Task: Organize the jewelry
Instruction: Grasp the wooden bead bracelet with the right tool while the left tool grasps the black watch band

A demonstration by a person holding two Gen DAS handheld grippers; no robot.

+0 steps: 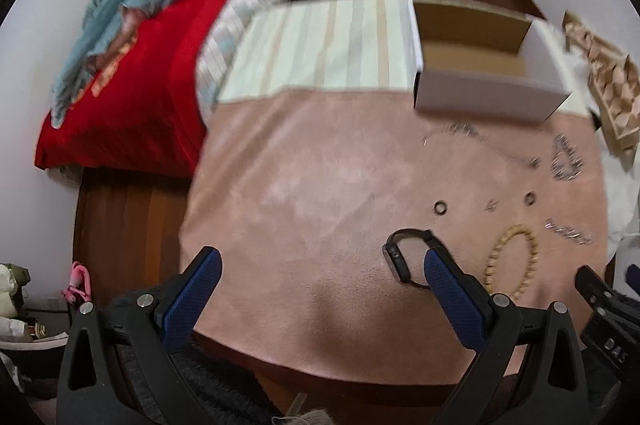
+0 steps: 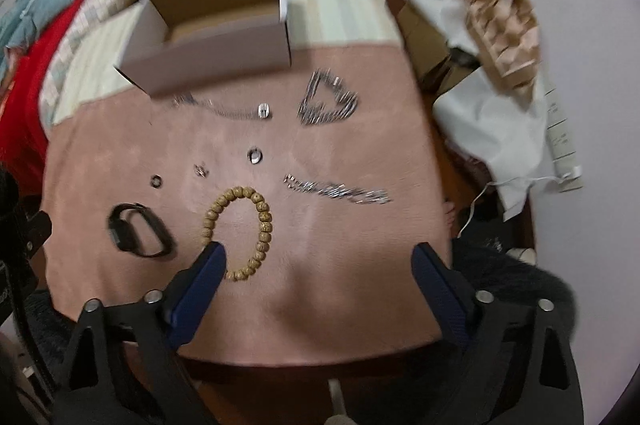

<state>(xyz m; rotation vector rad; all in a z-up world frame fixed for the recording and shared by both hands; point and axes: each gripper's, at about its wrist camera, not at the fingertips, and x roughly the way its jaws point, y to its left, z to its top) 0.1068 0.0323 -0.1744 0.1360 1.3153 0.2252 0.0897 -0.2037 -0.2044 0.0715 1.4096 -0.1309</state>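
**Inspector A:** Left wrist view. The left gripper (image 1: 322,267) is spread wide and holds nothing, above the pink cloth (image 1: 304,193). A black watch (image 1: 404,257) lies just beside its right finger. Beyond lie a wooden bead bracelet (image 1: 510,261), two small rings (image 1: 440,207) and silver chains (image 1: 566,159). An open white box (image 1: 480,97) stands at the cloth's far edge. White letters on the black gear at lower right are too partial to read.

**Inspector B:** Right wrist view. The right gripper (image 2: 320,259) is likewise released and empty. Its left fingertip (image 2: 214,255) overlaps the bead bracelet (image 2: 262,209); contact is uncertain. The watch (image 2: 138,229) lies left, a silver chain (image 2: 336,189) beyond, the box (image 2: 212,53) farther back. Print on the white paper (image 2: 556,125) at right is blurred, unreadable.
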